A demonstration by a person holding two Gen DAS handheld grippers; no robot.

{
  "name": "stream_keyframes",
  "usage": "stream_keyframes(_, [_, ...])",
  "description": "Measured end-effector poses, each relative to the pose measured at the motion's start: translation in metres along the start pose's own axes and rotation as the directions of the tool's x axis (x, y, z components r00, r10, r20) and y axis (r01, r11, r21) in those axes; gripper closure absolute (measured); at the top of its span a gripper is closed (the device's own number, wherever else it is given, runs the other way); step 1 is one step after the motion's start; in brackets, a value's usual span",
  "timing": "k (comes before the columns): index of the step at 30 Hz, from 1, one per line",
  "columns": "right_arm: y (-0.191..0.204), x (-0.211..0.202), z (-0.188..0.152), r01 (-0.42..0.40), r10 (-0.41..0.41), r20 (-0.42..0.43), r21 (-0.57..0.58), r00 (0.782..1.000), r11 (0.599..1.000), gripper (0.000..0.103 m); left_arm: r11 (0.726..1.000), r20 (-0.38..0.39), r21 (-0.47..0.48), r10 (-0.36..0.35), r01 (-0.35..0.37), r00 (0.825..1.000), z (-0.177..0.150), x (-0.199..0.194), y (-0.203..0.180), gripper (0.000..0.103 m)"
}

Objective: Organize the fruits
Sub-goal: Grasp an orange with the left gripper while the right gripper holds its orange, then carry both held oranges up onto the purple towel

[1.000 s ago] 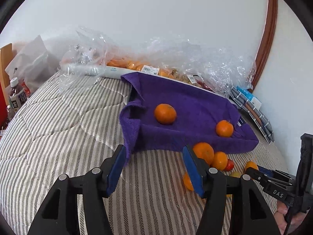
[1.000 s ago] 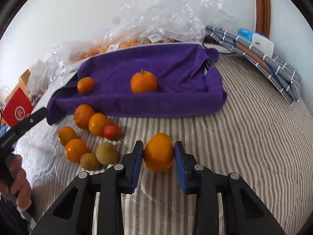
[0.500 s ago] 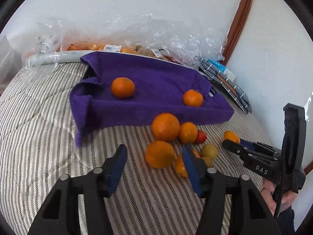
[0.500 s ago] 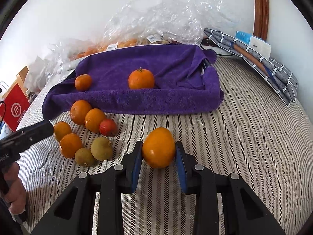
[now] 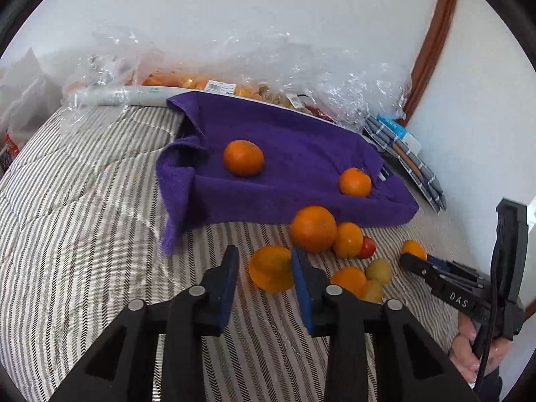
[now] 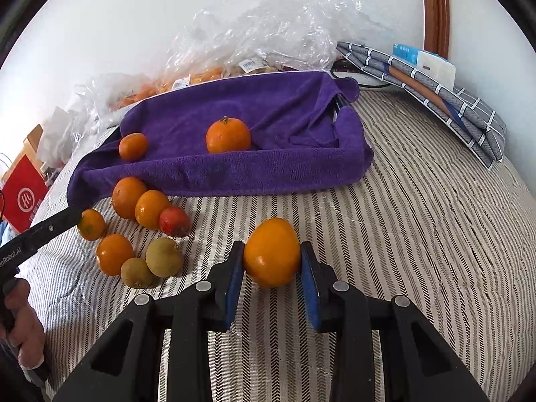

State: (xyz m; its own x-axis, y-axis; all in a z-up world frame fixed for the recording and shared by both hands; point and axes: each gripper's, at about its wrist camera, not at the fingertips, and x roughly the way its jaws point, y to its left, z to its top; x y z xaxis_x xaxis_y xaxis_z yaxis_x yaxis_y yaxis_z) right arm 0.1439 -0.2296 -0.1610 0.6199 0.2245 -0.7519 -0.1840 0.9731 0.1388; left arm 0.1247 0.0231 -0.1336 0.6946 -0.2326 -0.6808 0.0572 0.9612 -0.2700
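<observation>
A purple towel-lined tray [image 5: 301,154] [image 6: 268,167] on the striped bed holds two oranges [image 5: 243,158] [image 5: 355,182]. Several loose fruits lie in front of it: oranges [image 5: 313,228], a red fruit [image 6: 174,221] and two greenish ones [image 6: 164,257]. My left gripper [image 5: 264,268] is open with an orange [image 5: 270,268] between its pads, against the right pad. My right gripper [image 6: 272,257] is shut on another orange [image 6: 272,252] and holds it just above the bed. The right gripper also shows in the left wrist view [image 5: 413,258].
Crinkled clear plastic bags of fruit [image 5: 268,77] lie behind the tray by the wall. Folded grey checked cloth [image 6: 435,93] sits at the right. A red box [image 6: 21,197] stands at the left edge of the bed.
My left gripper has swung toward the loose pile and narrowed around an orange. My right gripper keeps its orange, almost unmoved.
</observation>
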Motion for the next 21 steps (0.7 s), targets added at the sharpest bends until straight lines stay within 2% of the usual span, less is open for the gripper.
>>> stream_keyframes(2, [-0.001, 0.0, 0.0, -0.001, 0.001, -0.001, 0.002, 1.0, 1.0, 0.07, 0.999, -0.029, 0.039, 0.004, -0.003, 1.0, -0.001, 0.006, -0.007, 0.059])
stream_keyframes(5, [-0.003, 0.0, 0.0, -0.007, 0.007, -0.001, 0.012, 1.0, 1.0, 0.07, 0.998, -0.08, 0.067, -0.003, 0.009, 0.997, -0.001, 0.014, -0.011, 0.05])
stream_keyframes(7, [-0.004, 0.001, 0.0, -0.007, 0.007, -0.001, 0.02, 1.0, 1.0, 0.07, 0.997, -0.106, 0.074, -0.01, 0.018, 0.994, -0.001, 0.019, -0.012, 0.049])
stream_keyframes(11, [-0.004, 0.002, 0.0, -0.006, 0.006, -0.004, 0.019, 1.0, 1.0, 0.07, 0.995, -0.11, 0.103, 0.017, -0.006, 0.994, -0.003, 0.021, -0.018, 0.047])
stream_keyframes(21, [-0.001, 0.002, -0.001, 0.0, 0.0, -0.009, 0.012, 1.0, 1.0, 0.07, 0.995, -0.11, 0.102, 0.014, -0.003, 0.994, -0.001, 0.024, -0.018, 0.044])
